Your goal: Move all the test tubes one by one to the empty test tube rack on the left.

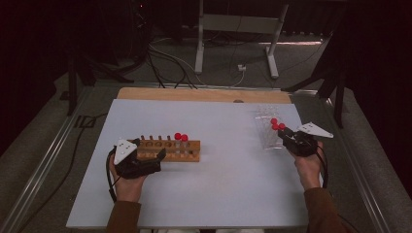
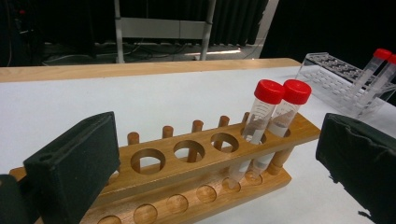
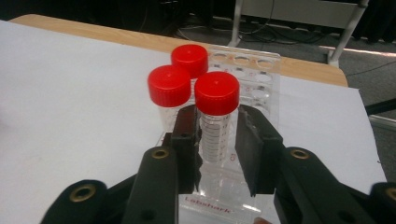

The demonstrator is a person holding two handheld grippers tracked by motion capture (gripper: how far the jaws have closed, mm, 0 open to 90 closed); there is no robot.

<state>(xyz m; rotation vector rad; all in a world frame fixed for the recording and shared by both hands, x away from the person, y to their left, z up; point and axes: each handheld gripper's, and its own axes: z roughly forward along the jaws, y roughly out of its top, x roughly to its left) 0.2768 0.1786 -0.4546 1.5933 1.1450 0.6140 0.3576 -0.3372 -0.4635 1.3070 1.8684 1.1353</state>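
Observation:
A wooden tube rack lies left of centre on the white table. Two red-capped tubes stand in its right-hand holes. My left gripper is open at the rack's left end, with one jaw on each side of it. At the right, a clear plastic rack holds three red-capped tubes. My right gripper is shut on the nearest tube, with both pads against its clear body just under the cap. The other two tubes stand right behind it.
The white tabletop has a bare wooden strip along its far edge. Beyond it are a metal stand and cables on the floor. The clear rack stands near the table's right edge.

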